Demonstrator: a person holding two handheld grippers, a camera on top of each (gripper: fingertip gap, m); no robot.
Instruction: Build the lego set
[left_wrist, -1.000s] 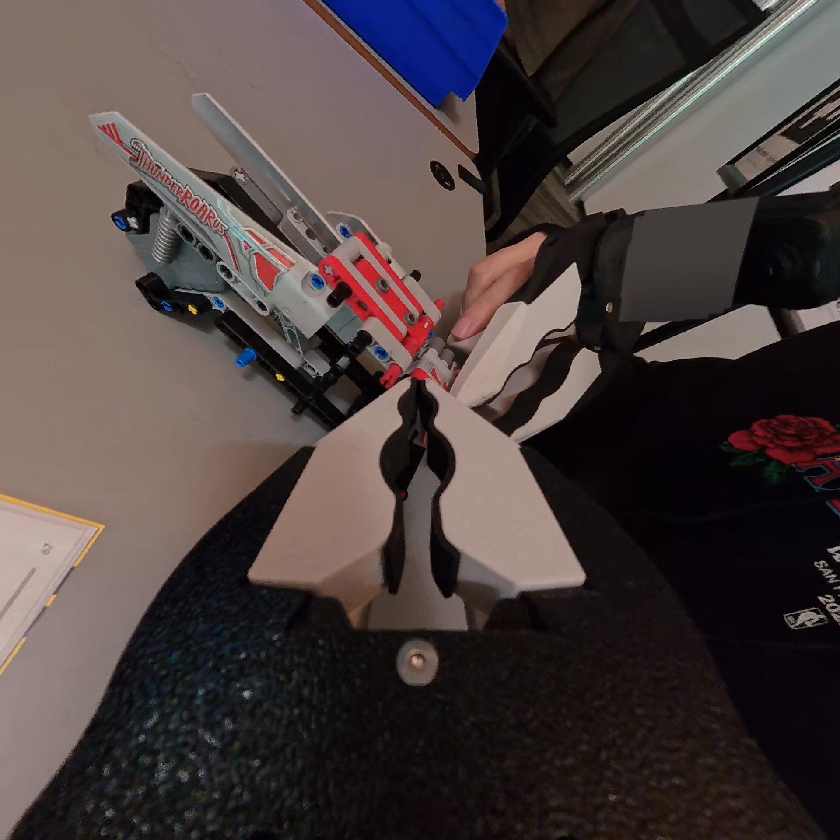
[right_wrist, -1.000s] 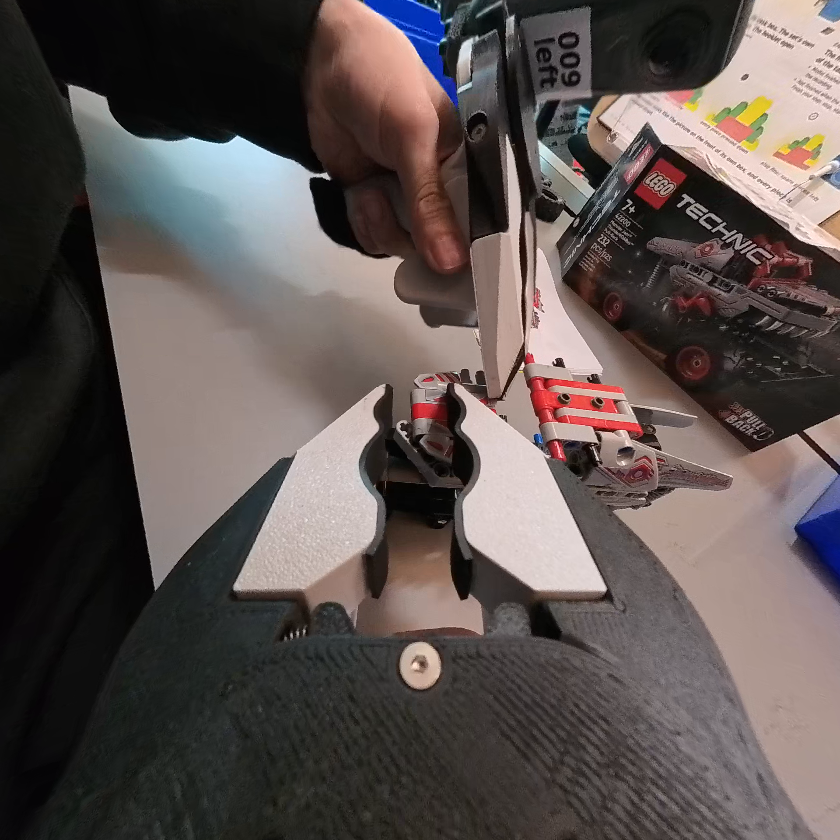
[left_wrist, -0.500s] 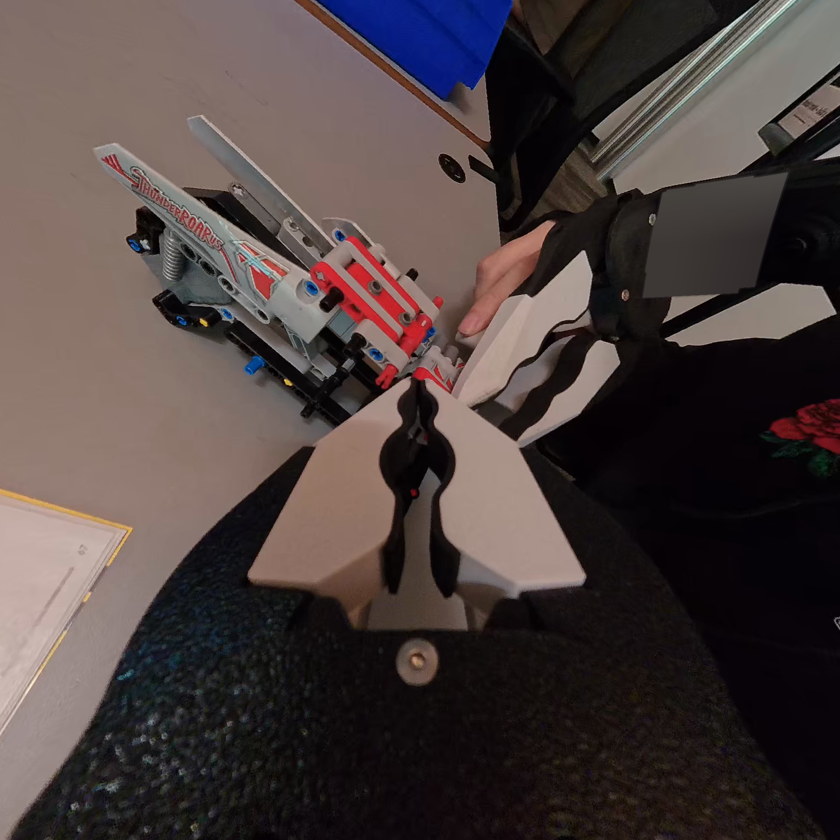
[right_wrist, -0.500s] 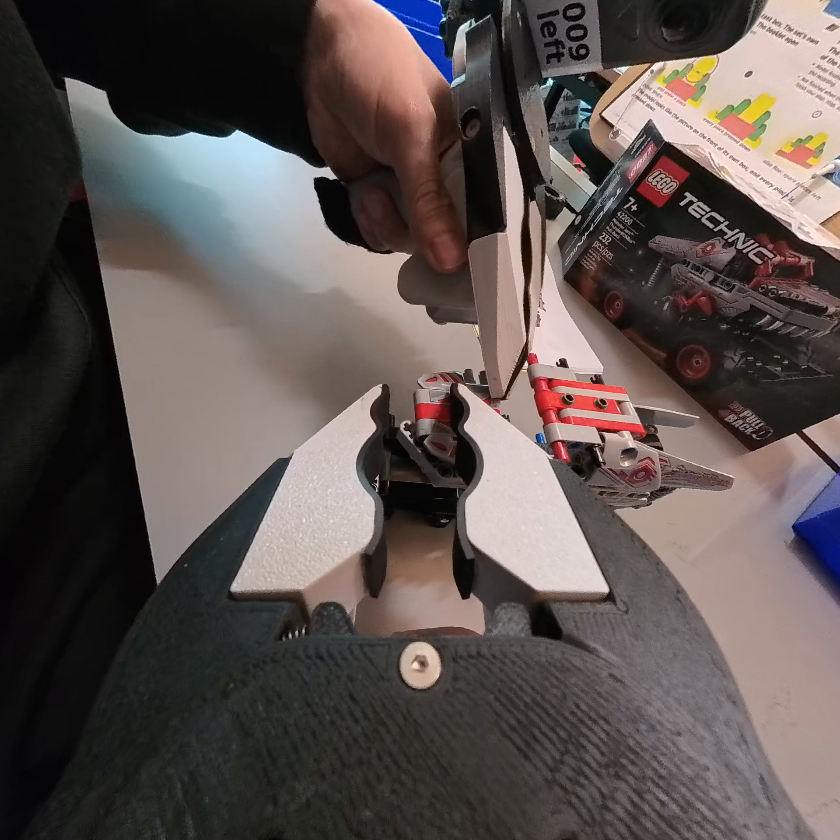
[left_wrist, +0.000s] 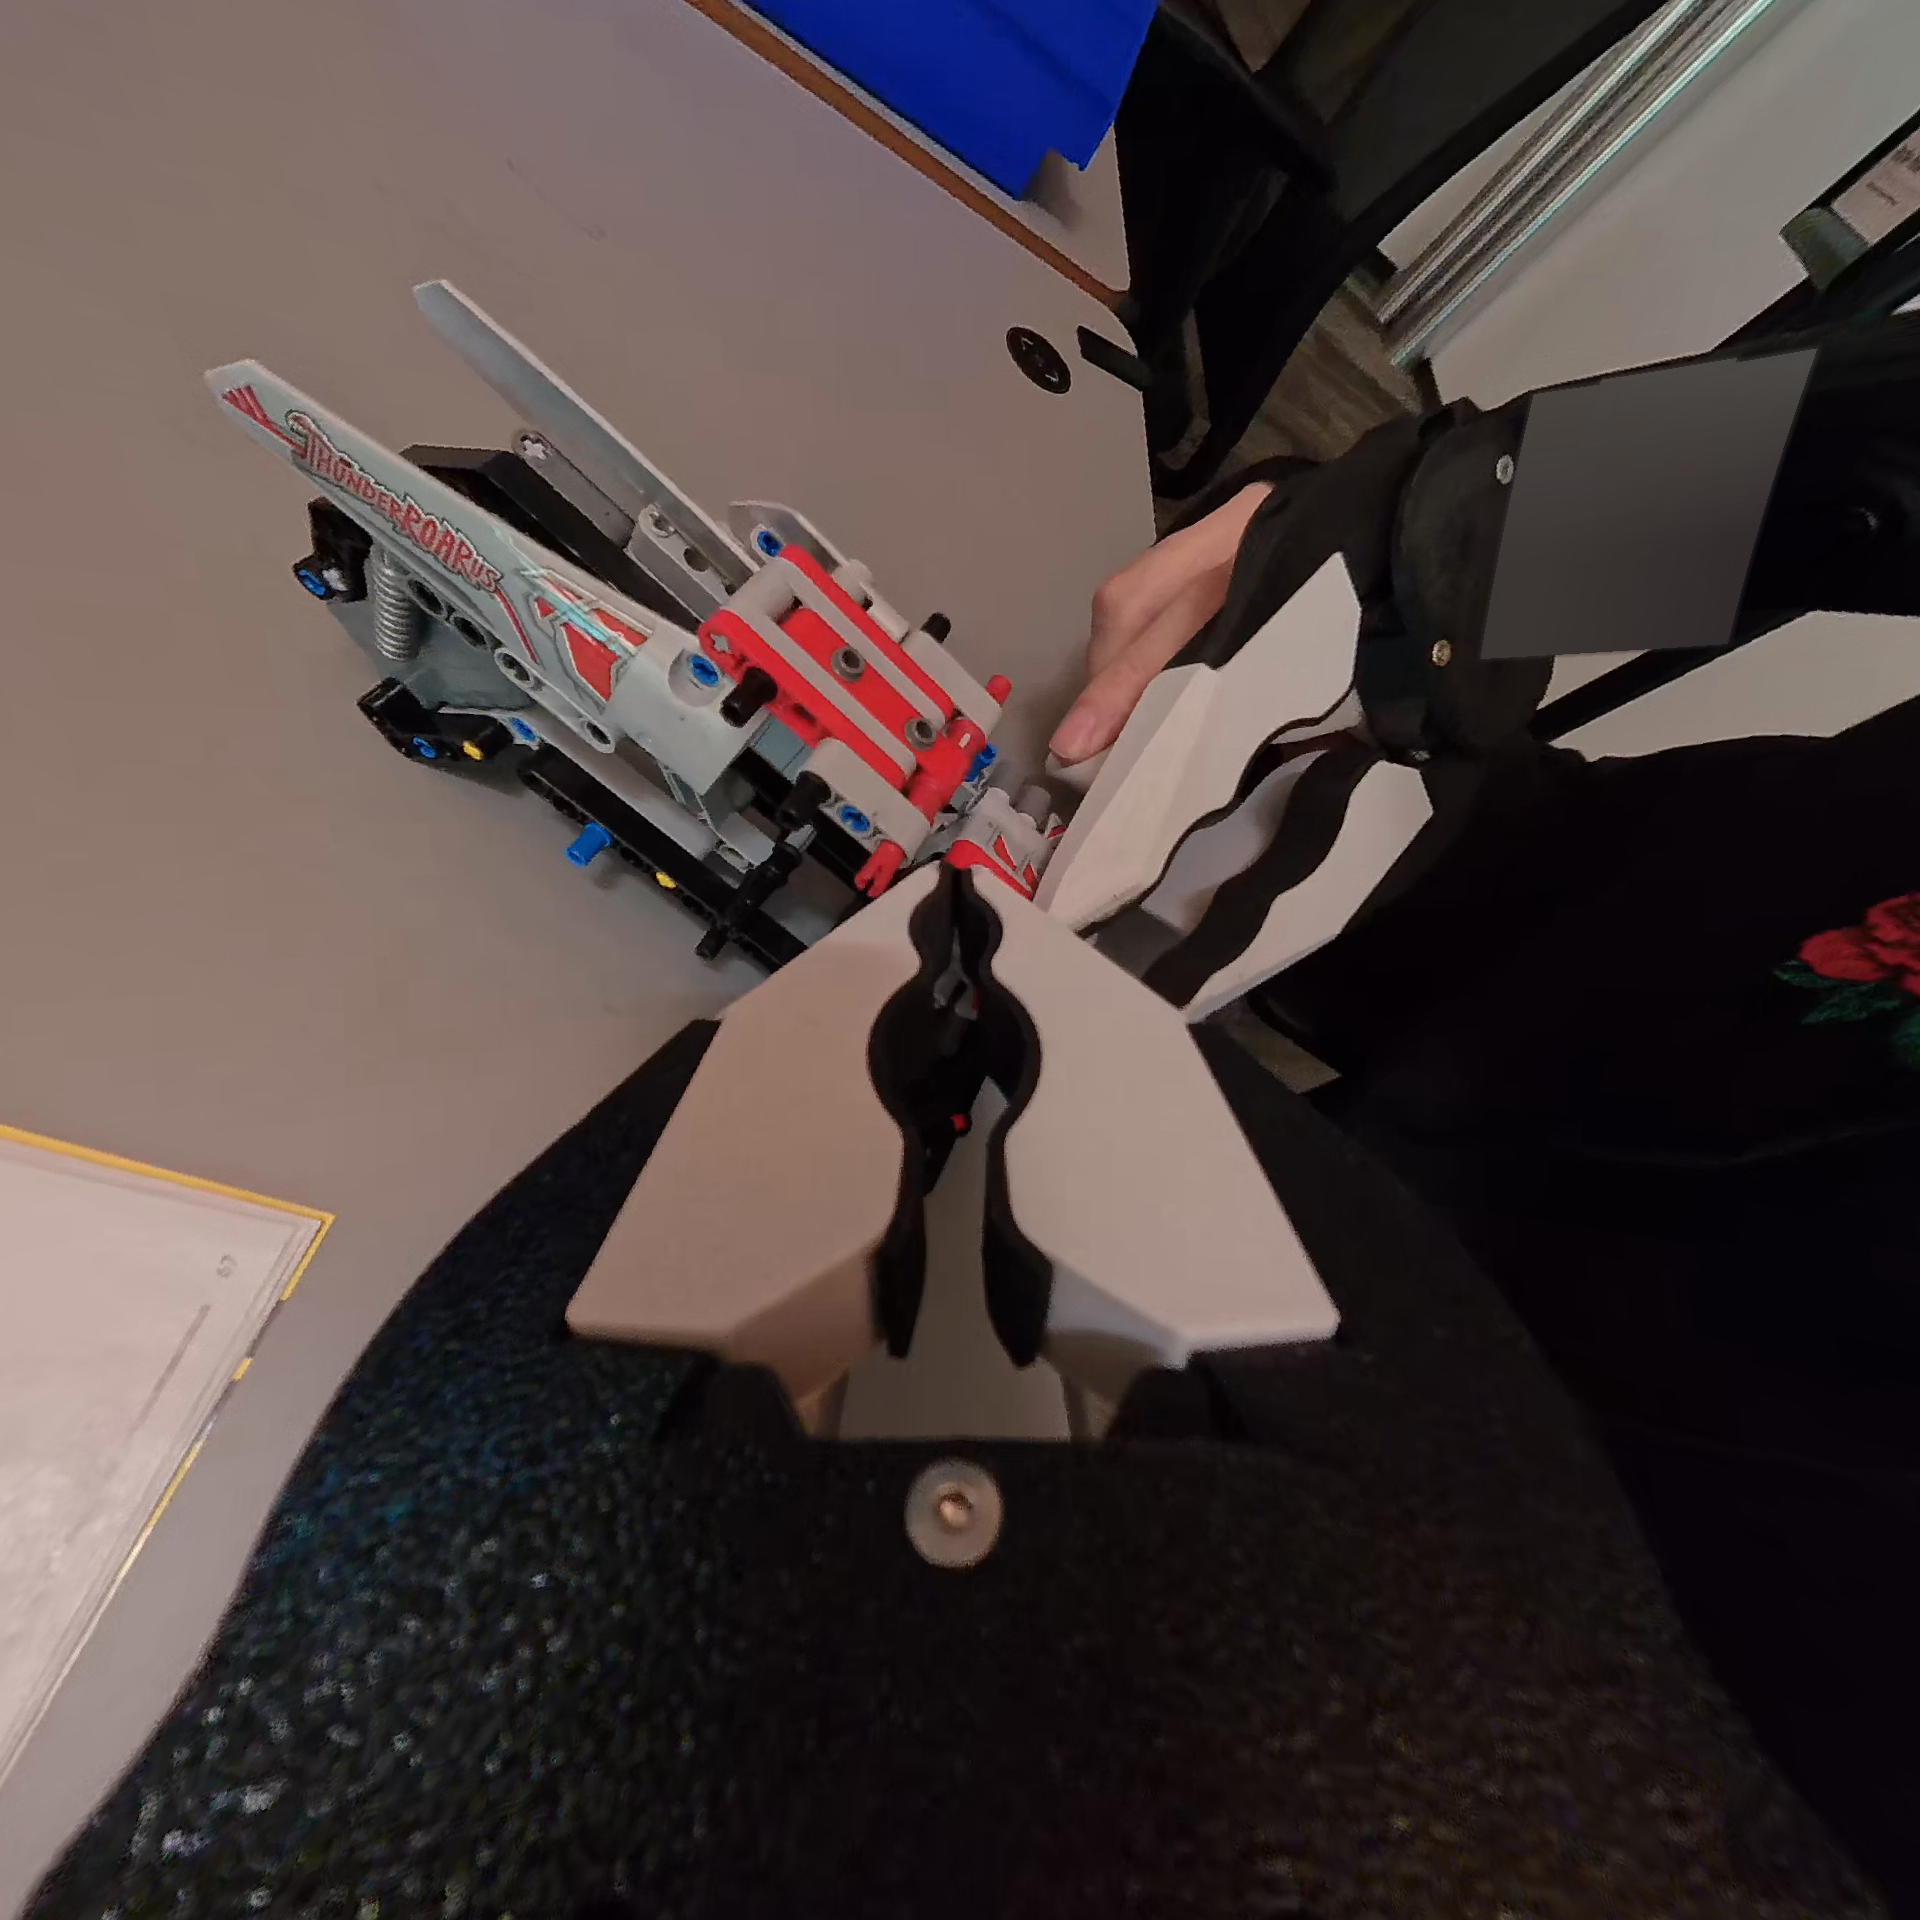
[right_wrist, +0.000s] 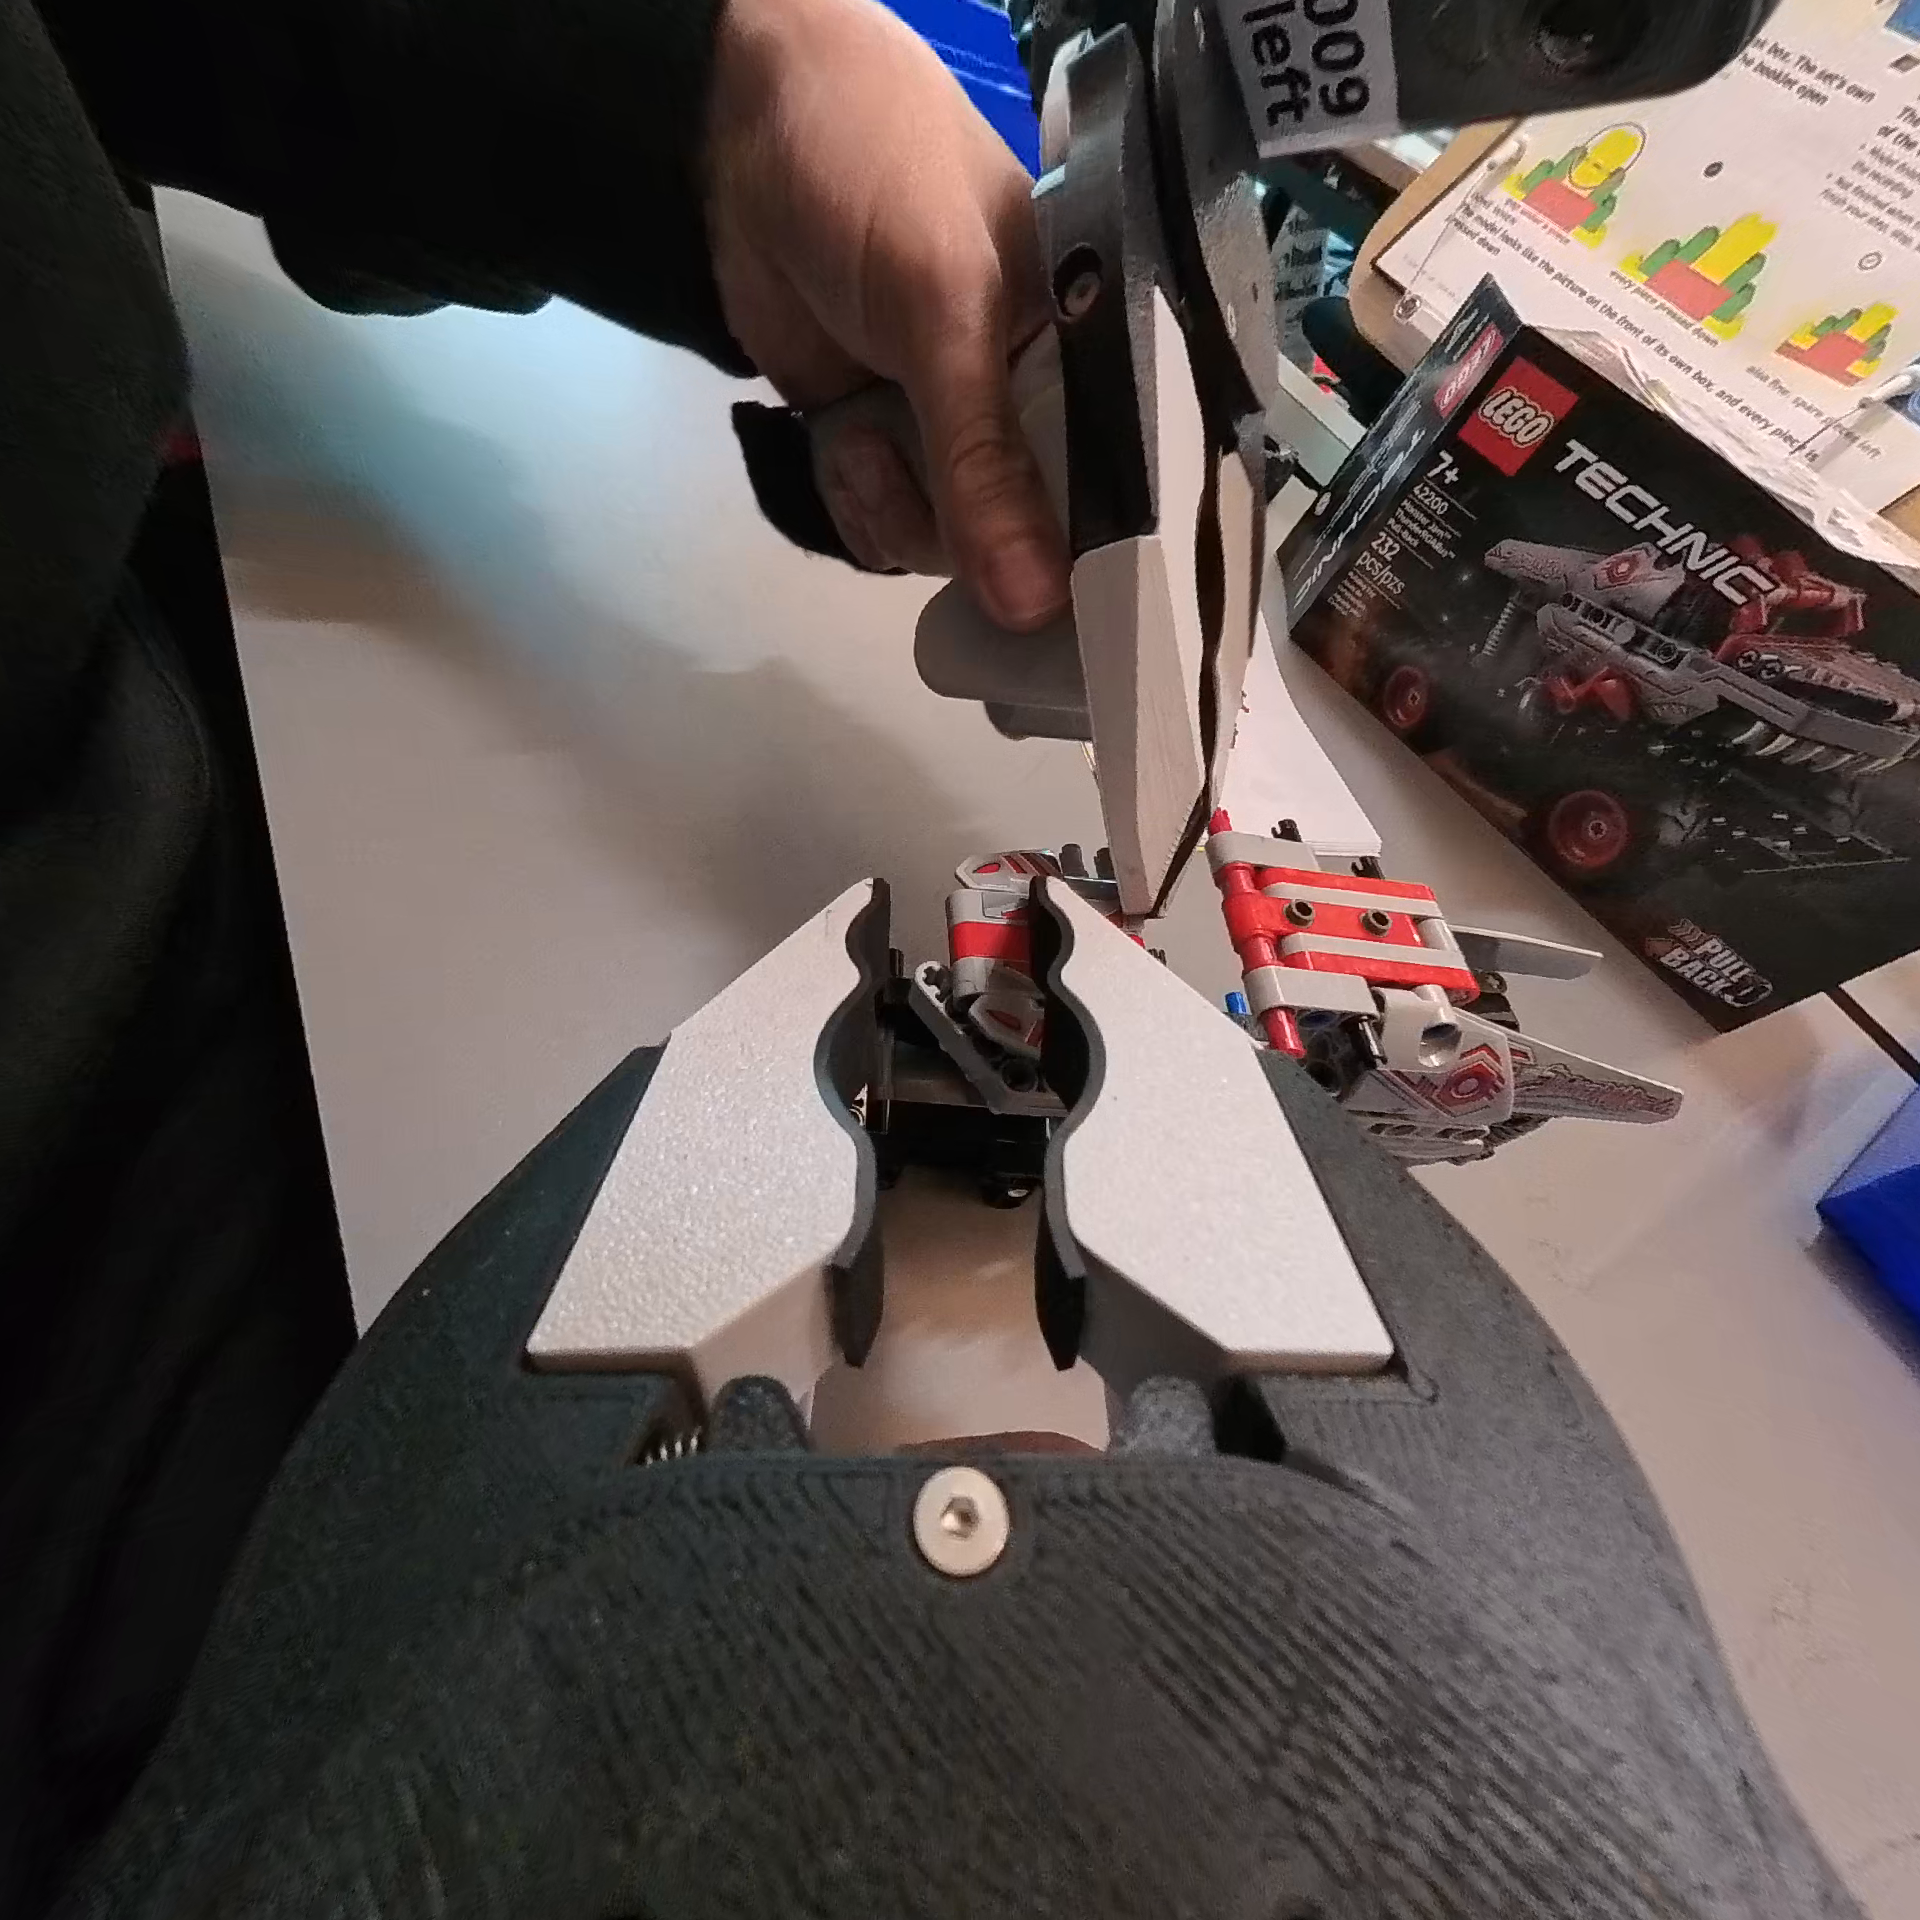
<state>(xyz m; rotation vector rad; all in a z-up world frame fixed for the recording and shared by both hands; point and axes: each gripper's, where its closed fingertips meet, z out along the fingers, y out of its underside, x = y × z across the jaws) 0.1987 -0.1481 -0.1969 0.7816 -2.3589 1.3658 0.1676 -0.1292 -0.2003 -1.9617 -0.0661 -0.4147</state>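
Observation:
The grey, red and black lego model (left_wrist: 644, 665) lies on the grey table, its long grey fin pointing away. My left gripper (left_wrist: 954, 899) is shut on a small grey and red part at the model's near end. In the right wrist view it comes down from above (right_wrist: 1148, 894), held by a hand (right_wrist: 894, 291). My right gripper (right_wrist: 961, 904) is closed around the black and grey front of the model (right_wrist: 977, 1029), which fills the gap between its jaws. Its fingers (left_wrist: 1164, 769) show beside the left gripper's tip.
The set's black box (right_wrist: 1662, 644) stands at the right with printed sheets (right_wrist: 1714, 208) behind it. A blue bin (right_wrist: 1881, 1216) is at the right edge, another (left_wrist: 966, 83) at the table's far corner. A yellow-edged booklet (left_wrist: 104, 1403) lies at the left. My left and right fingertips are right by each other.
Both grippers keep their hold on the model's front end. The left gripper has shifted slightly, so the model sits a little lower and to the right in its view.

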